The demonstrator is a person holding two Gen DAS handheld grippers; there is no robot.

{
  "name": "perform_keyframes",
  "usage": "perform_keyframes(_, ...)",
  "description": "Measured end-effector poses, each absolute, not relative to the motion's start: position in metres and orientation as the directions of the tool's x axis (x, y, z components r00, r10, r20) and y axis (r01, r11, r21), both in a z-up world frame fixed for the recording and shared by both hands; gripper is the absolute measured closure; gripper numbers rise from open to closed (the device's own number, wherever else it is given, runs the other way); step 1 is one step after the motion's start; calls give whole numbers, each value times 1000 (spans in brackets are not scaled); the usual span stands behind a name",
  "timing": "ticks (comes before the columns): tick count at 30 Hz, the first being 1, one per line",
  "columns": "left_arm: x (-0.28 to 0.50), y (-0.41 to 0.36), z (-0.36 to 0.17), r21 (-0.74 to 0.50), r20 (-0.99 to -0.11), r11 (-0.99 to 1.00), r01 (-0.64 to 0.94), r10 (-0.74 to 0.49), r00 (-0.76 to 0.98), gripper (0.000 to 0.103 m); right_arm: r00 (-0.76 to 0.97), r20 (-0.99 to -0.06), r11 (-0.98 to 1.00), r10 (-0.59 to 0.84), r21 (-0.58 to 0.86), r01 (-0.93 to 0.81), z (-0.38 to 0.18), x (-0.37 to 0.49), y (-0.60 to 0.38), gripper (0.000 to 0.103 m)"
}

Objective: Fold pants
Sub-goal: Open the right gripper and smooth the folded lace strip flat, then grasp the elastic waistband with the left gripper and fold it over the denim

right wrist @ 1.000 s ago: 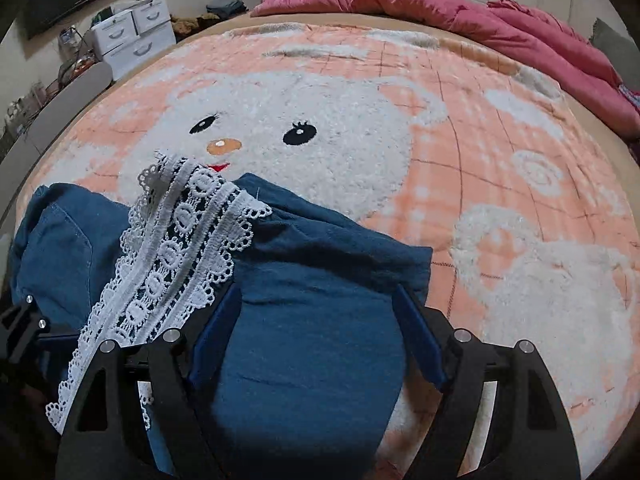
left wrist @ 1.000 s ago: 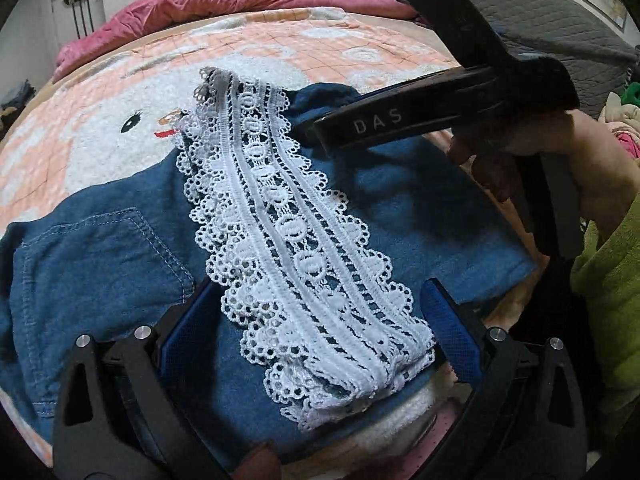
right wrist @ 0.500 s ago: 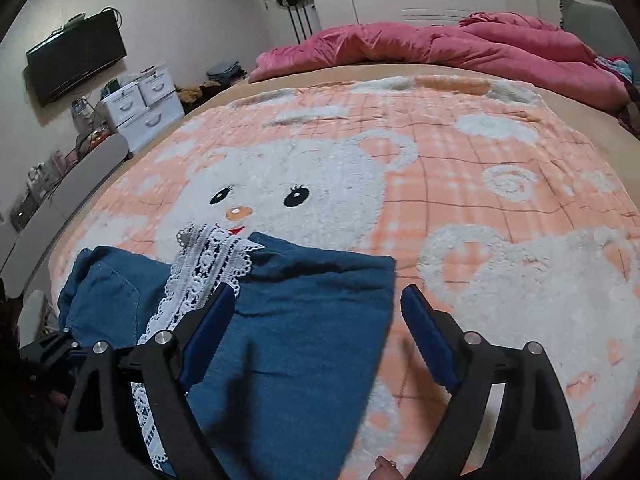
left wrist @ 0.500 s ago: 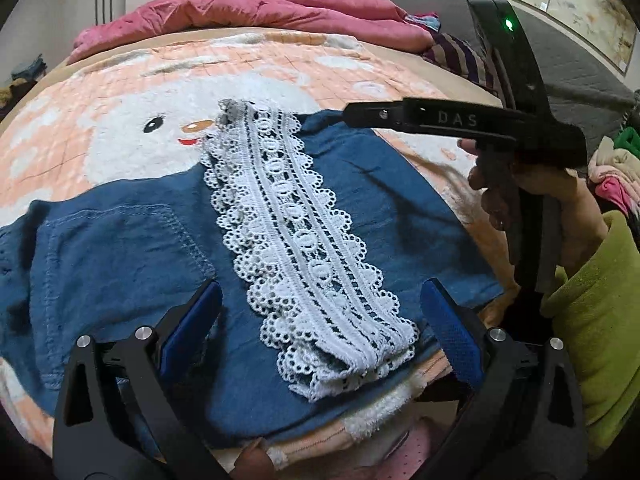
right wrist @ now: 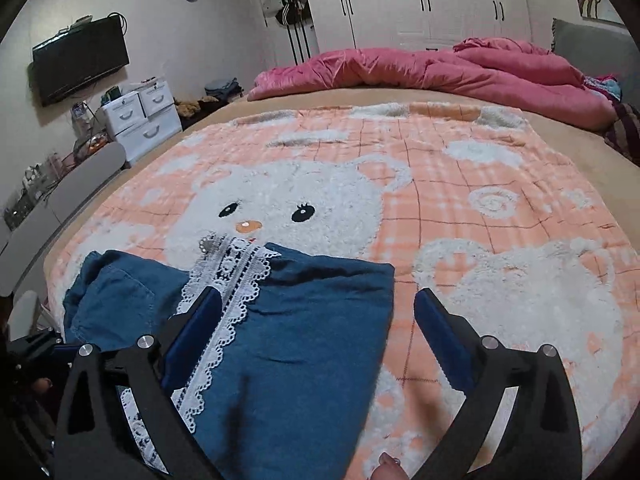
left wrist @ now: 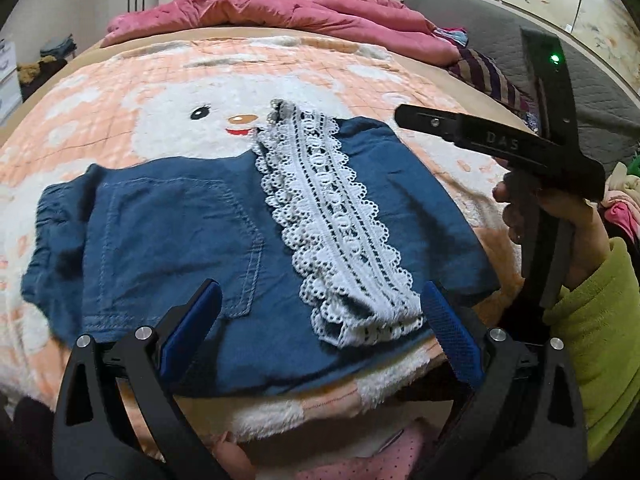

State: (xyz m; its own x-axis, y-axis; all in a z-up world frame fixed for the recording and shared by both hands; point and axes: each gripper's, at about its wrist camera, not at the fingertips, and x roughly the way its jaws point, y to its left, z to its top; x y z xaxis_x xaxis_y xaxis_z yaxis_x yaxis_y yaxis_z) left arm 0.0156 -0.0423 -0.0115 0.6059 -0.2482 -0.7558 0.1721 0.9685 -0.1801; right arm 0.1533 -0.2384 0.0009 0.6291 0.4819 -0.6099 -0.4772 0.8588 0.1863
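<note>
Blue denim pants [left wrist: 168, 236] lie folded flat on the bed near its front edge, with a white lace hem band [left wrist: 332, 224] lying across the top. They also show in the right wrist view [right wrist: 304, 320], lace [right wrist: 228, 288] on the left. My left gripper [left wrist: 320, 328] is open and empty, raised above the near edge of the pants. My right gripper [right wrist: 316, 332] is open and empty, raised above the pants; its black body [left wrist: 500, 144] shows in the left wrist view, to the right of the pants.
The pants rest on an orange-and-white bear blanket [right wrist: 440, 184]. A pink duvet [right wrist: 440, 72] is heaped at the far side. White drawers [right wrist: 140, 120] and a wall TV [right wrist: 80, 64] stand left. A grey headboard [left wrist: 500, 44] and clothes are on the right.
Both grippers have lifted up and drawn back from the pants, open throughout. The right gripper was low over the folded denim and now stands well above it. The pants lie still.
</note>
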Motion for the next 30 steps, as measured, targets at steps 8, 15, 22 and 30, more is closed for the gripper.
perform_keyframes(8, 5, -31, -3, -169, -752, 976, 138, -218, 622, 10, 642, -607, 864, 469, 164, -476, 8, 127, -235, 5)
perform_keyframes(15, -4, -19, 2, -165, -754, 980, 110, -198, 627, 10, 640, -615, 861, 460, 133, -491, 17, 99, -223, 5)
perform_keyframes(22, -14, -5, 8, -170, -745, 983, 74, -177, 643, 10, 623, -630, 850, 464, 118, -514, 20, 84, -207, 5)
perform_keyframes(30, -29, 38, 8, -184, -745, 982, -35, -116, 657, 10, 588, -638, 803, 497, 83, -590, 30, 76, -172, 5)
